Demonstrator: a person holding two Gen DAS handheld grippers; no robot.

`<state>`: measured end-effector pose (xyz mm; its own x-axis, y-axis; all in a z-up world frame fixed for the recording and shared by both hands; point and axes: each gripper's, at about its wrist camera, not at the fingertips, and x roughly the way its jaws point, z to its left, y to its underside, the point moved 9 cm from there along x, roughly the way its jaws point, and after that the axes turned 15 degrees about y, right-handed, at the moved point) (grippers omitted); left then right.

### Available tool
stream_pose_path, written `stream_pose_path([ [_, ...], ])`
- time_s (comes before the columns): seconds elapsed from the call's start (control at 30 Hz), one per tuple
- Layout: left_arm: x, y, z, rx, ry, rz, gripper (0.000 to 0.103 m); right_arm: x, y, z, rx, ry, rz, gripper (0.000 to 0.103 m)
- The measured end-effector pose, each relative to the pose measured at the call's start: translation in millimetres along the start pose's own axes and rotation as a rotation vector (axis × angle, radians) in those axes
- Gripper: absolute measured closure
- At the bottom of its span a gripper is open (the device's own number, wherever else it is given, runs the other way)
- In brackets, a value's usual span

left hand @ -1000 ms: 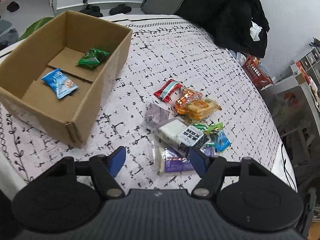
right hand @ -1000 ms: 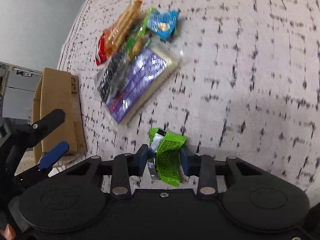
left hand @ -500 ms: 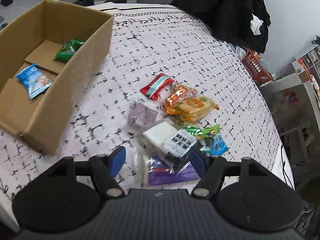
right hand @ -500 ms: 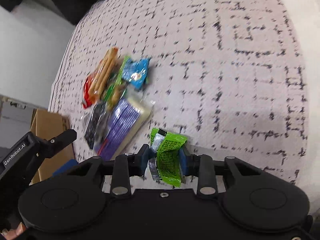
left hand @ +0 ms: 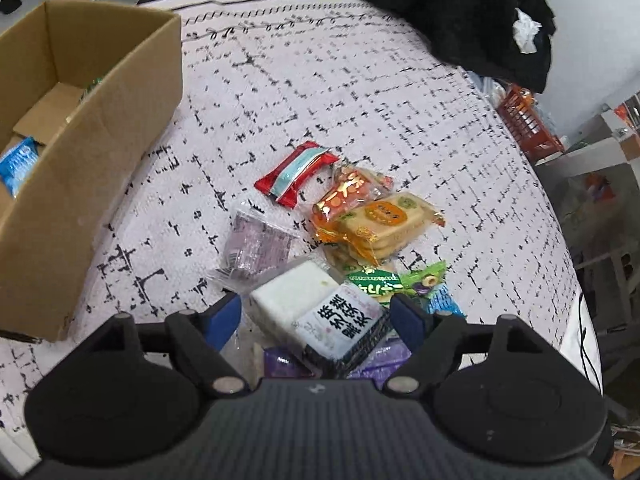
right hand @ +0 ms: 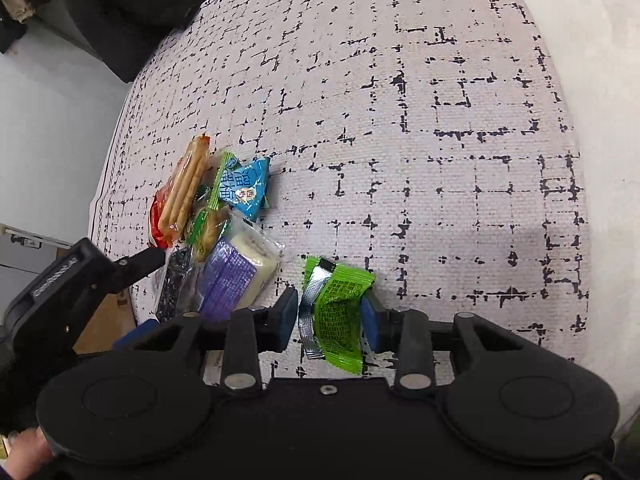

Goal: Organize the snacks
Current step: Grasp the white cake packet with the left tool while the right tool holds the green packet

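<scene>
Your right gripper [right hand: 330,316], jaws opening, brackets a crinkled green foil packet [right hand: 340,312] above the grid-printed cloth [right hand: 440,120]; contact is unclear. Your left gripper [left hand: 316,316], jaws widening, straddles a glossy white block-shaped packet [left hand: 316,312] in the snack pile [left hand: 360,216] beside the cardboard box [left hand: 100,140].

The left gripper [left hand: 316,314] hangs over a heap of snack packets on the patterned tabletop [left hand: 360,100], its jaws opening either side of a white packet with black lettering [left hand: 320,312], not touching it. A red packet [left hand: 298,172] and an orange biscuit pack [left hand: 384,220] lie farther out. A cardboard box [left hand: 80,152] stands left, a blue packet [left hand: 18,164] inside.
</scene>
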<state>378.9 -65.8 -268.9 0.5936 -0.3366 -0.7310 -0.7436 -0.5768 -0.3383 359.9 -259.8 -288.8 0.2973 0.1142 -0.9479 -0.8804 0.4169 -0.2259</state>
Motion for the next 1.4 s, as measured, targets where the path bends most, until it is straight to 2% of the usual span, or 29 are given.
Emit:
stream_pose_path([
  [0.03,3,0,1,-0.004,-0.003,0.003,0.019,0,0,-1,0.004,0.0,0.003,0.056],
  [0.13,11,2,3,-0.012,-0.021,0.015,0.016,1,-1,-3,0.006,0.008,0.003,0.051],
  [0.4,24,4,2,-0.006,-0.049,0.029,0.016,3,5,1,-0.039,0.014,0.017,0.05],
  [0.53,22,4,1,0.019,-0.059,0.024,0.025,7,6,5,-0.08,0.041,0.015,0.052],
  [0.57,21,4,0,0.025,-0.06,0.022,0.027,8,6,5,-0.088,0.053,0.011,0.055],
  [0.6,19,4,0,0.028,-0.064,0.018,0.032,9,6,5,-0.095,0.061,0.007,0.065],
  [0.63,18,3,1,0.029,-0.068,0.014,0.039,9,6,6,-0.103,0.065,0.005,0.067],
  [0.7,15,4,2,0.021,-0.07,0.015,0.045,9,6,7,-0.102,0.056,0.005,0.07],
  [0.8,8,4,3,0.019,-0.061,0.007,0.047,7,6,7,-0.1,0.047,0.0,0.072],
  [1.1,-27,0,2,0.029,-0.05,-0.01,0.047,-14,3,14,-0.08,-0.038,-0.038,0.072],
  [1.4,-74,-10,-1,0.055,-0.049,-0.06,0.047,-37,-1,51,-0.128,-0.143,-0.107,0.072],
])
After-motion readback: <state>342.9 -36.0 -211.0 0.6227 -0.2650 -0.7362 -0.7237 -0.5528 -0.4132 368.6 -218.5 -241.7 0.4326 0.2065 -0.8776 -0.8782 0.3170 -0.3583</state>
